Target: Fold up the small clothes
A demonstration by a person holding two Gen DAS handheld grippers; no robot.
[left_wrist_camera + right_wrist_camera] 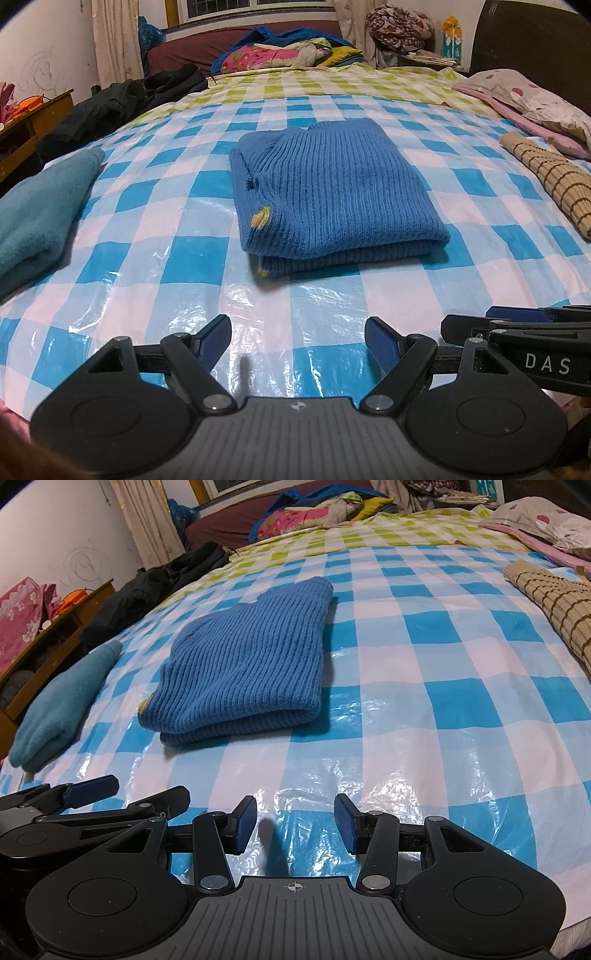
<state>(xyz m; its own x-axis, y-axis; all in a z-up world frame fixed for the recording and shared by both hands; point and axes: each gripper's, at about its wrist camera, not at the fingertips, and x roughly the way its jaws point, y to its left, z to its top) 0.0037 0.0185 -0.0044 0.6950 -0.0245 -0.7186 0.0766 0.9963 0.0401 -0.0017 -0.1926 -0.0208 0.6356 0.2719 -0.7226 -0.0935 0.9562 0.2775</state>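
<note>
A blue ribbed knit sweater (332, 195) lies folded into a compact rectangle on the blue-and-white checked plastic sheet (155, 258) covering the bed; it also shows in the right wrist view (247, 668). My left gripper (297, 341) is open and empty, held near the bed's front edge, short of the sweater. My right gripper (295, 825) is open and empty, also near the front edge, to the right of the sweater. Each gripper shows at the edge of the other's view, the right one (517, 325) and the left one (88, 794).
A teal folded garment (40, 210) lies at the left. A rolled bamboo mat (550, 181) lies at the right, with a pillow (535, 96) behind it. Dark clothes (122, 99) and colourful bedding (280, 51) sit at the far end. A wooden cabinet (55, 635) stands left.
</note>
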